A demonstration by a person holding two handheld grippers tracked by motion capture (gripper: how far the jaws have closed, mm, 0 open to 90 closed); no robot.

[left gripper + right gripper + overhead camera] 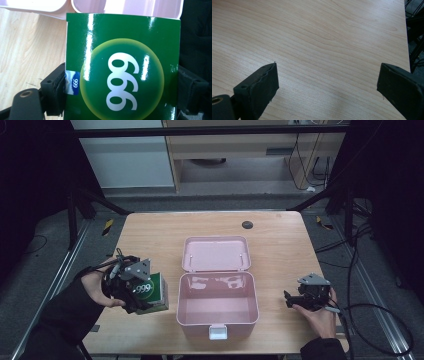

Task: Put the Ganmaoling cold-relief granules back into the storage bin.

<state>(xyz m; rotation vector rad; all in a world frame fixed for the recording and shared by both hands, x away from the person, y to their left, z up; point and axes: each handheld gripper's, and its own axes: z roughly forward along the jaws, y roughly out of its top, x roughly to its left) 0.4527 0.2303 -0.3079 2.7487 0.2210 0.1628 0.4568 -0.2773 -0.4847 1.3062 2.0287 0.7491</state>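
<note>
A glossy green box printed "999" point(151, 292) hangs just above the table, left of the pink case point(218, 317), with my left gripper point(142, 299) shut on it. In the left gripper view the green box point(122, 70) fills the space between both jaws, whose pads press on its two sides, and the pink case's rim point(140, 11) lies right behind it. The case stands open, its lid point(216, 254) laid back flat and its inside bare. To the right of the case my right gripper point(288, 299) rests low over the wood, open, with nothing between its jaws point(327, 85).
The wooden table point(280, 245) has a small dark round cap point(247, 225) near its far edge. A cable point(372, 312) trails off the right side of the table. Dark frame bars and floor surround the table.
</note>
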